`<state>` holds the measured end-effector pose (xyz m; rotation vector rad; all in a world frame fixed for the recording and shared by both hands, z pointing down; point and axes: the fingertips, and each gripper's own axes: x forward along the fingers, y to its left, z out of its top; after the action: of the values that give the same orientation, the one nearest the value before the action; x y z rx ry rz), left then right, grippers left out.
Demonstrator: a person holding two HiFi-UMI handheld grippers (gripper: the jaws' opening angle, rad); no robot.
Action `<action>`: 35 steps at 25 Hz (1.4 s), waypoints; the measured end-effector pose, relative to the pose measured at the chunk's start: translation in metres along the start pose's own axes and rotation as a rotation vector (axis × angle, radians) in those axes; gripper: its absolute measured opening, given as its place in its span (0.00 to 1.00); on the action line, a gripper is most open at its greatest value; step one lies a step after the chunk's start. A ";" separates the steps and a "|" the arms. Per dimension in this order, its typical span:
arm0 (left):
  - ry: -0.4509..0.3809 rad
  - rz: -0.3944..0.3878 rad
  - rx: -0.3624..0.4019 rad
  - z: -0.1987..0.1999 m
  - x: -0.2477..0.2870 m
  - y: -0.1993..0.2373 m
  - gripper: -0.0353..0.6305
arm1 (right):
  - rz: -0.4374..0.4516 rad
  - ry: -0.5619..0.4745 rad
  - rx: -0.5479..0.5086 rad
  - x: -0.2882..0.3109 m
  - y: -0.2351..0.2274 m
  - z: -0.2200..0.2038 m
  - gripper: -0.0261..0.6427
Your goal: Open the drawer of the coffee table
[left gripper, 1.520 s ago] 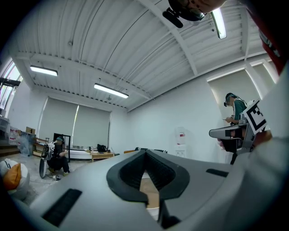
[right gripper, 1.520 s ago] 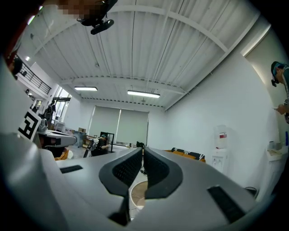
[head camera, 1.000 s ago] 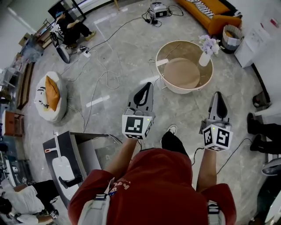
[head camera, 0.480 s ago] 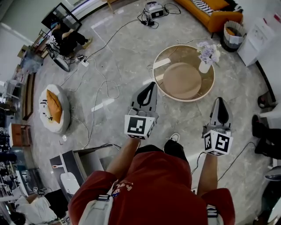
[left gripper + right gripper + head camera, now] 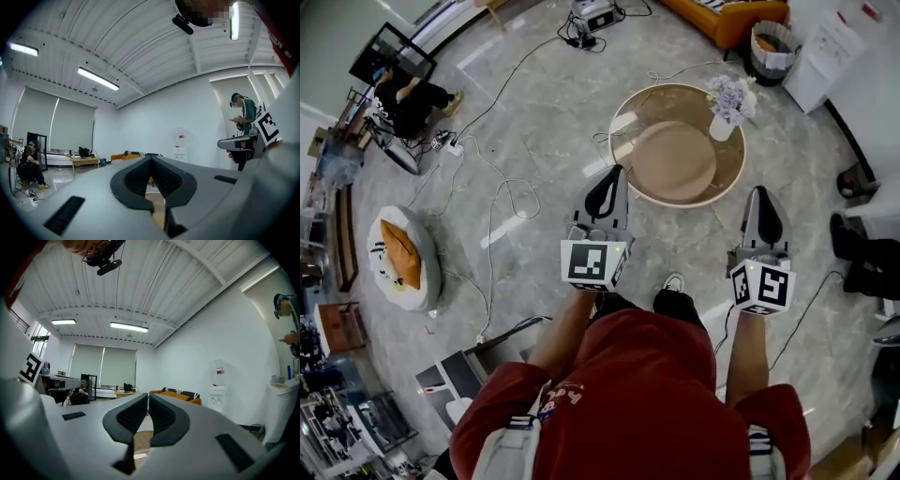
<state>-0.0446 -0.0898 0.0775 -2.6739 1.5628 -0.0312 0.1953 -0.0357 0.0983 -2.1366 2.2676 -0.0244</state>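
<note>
1. The round coffee table (image 5: 670,159) sits closer to both grippers than a second ago, at upper centre of the head view. Its drawer can't be made out.
2. A white vase (image 5: 722,127) holds pale flowers (image 5: 729,97) at the table's right edge.
3. The table has a tan disc inside a pale rim, and the floor (image 5: 534,141) is glossy and marbled.
4. The left gripper (image 5: 617,173) and right gripper (image 5: 761,192) both have jaws pressed together, with nothing between them.

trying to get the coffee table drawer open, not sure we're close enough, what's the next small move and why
Probably step closer to the coffee table and lower both grippers toward its side: left gripper and right gripper are shut, empty, touching nothing, and no drawer shows from above.
</note>
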 end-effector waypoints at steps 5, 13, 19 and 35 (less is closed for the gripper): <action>0.004 -0.061 0.064 0.002 -0.005 0.013 0.07 | -0.059 0.005 -0.001 -0.006 0.014 0.007 0.08; 0.127 -0.091 0.031 -0.050 -0.007 0.028 0.07 | -0.052 0.087 0.000 0.004 0.039 -0.031 0.08; 0.097 -0.104 0.095 -0.146 -0.015 0.043 0.07 | -0.001 0.202 0.049 0.018 0.074 -0.142 0.08; 0.031 0.020 0.141 -0.578 -0.052 0.074 0.07 | 0.164 0.389 -0.030 0.002 0.146 -0.609 0.08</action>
<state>-0.1574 -0.0965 0.6519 -2.5619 1.5333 -0.1759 0.0312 -0.0328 0.7023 -2.1037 2.6569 -0.4419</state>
